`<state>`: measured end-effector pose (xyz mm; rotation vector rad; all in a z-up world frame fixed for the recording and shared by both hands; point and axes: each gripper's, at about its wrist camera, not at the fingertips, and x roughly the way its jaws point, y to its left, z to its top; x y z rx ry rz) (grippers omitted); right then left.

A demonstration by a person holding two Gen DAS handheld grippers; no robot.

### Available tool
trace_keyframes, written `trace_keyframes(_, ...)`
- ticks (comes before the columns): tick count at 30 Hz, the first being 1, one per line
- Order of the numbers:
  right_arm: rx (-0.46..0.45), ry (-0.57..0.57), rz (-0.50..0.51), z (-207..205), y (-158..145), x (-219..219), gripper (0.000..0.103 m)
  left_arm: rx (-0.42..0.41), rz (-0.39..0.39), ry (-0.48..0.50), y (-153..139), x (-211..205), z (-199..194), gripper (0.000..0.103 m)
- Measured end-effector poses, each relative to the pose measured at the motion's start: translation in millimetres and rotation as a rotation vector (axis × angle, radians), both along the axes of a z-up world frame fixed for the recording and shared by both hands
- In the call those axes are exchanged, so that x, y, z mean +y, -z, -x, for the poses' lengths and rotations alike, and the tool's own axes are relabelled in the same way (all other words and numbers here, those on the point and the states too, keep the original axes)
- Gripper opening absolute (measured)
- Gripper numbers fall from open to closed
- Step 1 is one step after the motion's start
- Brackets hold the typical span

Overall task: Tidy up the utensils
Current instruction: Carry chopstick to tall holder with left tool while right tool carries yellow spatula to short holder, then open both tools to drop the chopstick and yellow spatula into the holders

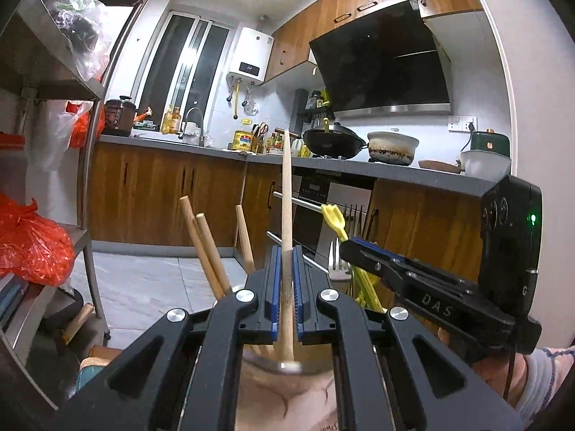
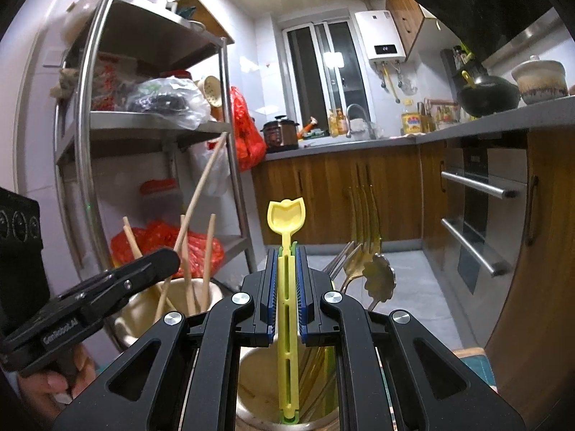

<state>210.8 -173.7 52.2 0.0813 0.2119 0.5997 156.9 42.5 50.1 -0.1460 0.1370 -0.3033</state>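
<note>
The left gripper (image 1: 286,269) has its blue-padded jaws drawn narrow, clamped on a single pale wooden chopstick (image 1: 286,194) that stands nearly upright between the pads; its lower end sits over the mouth of a round container (image 1: 287,366) just below the jaws, too blurred to describe further. Behind the jaws on the left, three more pale wooden chopsticks (image 1: 208,251) lean out of the same area, tilted leftward and apart from the held one.

The right gripper (image 2: 286,276) likewise has its jaws narrow, gripping the slotted handle of a yellow plastic spoon with a tulip-shaped bowl (image 2: 286,212), held upright with the bowl on top. Its lower tip reaches down into a cream-coloured cylindrical utensil holder (image 2: 251,377) directly beneath the jaws. In that holder, just right of the spoon, stand gold-coloured metal forks (image 2: 364,222) and a gold flower-shaped spoon (image 2: 379,276), leaning rightward and close to the right jaw. To the left is a second cream-coloured round holder (image 2: 179,294) filled with the wooden chopsticks, the left gripper reaching over it.

Around them: a stainless steel shelf rack (image 2: 86,136) carrying red plastic bags (image 2: 244,133), and a grey kitchen worktop (image 1: 201,149) over wooden cabinets, bearing a black wok (image 1: 334,138).
</note>
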Motion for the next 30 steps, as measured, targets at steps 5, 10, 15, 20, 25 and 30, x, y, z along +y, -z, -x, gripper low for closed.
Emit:
trace_keyframes(5, -0.020, 0.022, -0.005, 0, -2, 2, 0.010, -0.007, -0.013, -0.007, 1, -2, 9, 0.006)
trace_keyframes(10, -0.010, 0.014, 0.030, -4, 3, 7, 0.010, 0.002, -0.021, -0.003, 2, -3, 7, 0.006)
trace_keyframes(15, 0.019, -0.008, 0.080, 2, 8, 7, 0.010, 0.009, -0.029, 0.005, 4, -3, 6, 0.006)
trace_keyframes(20, 0.050, -0.017, 0.121, 8, 11, 10, 0.010, 0.004, -0.028, 0.013, 4, -3, 7, 0.006)
trace_keyframes(25, 0.082, -0.017, 0.148, 5, 17, 16, 0.011, 0.006, -0.022, 0.020, 3, -2, 7, 0.006)
trace_keyframes(30, 0.090, -0.014, 0.142, 5, 18, 13, 0.019, 0.010, -0.035, 0.024, 4, -3, 6, 0.011)
